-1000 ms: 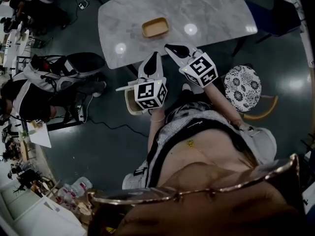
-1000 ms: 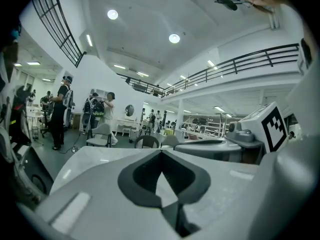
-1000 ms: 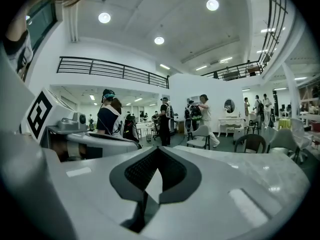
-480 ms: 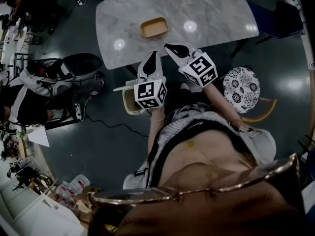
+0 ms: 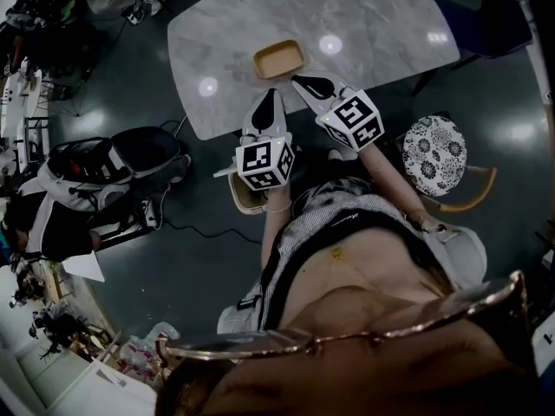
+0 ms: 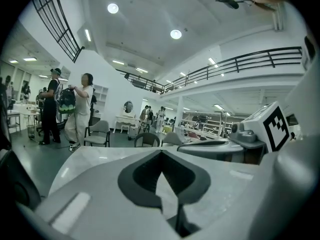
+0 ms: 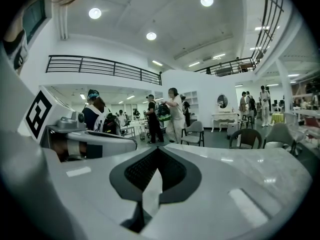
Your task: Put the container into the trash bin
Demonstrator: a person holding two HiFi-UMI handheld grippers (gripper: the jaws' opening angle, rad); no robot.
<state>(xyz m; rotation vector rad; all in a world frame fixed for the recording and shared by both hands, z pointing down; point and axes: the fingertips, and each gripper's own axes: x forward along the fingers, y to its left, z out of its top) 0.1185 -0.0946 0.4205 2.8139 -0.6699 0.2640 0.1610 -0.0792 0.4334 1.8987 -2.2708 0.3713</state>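
1. Progress: I judge the task not yet begun. The container [image 5: 278,59], a shallow tan tray, sits on the marble table [image 5: 373,16] near its front edge, and neither tool touches it.
2. Outstanding: pick-up, carry and drop are all left to do. A beige open-topped object [image 5: 236,199] stands on the floor just below the left gripper [image 5: 269,99]. I cannot confirm that it is the trash bin.
3. Left gripper: the jaws are closed together with the dark pads meeting, and nothing is held. Its tip is at the table's front edge, near the container and slightly to its left.
4. Right gripper [image 5: 309,83]: the jaws are likewise pressed together and empty. It angles in from the right, its tip over the table edge just beside the container's near right corner.
5. Pose: I hold both tools close together in front of the torso, roughly level and aimed across the tabletop.
6. Judgement: one set of jaws must part before any grasp.
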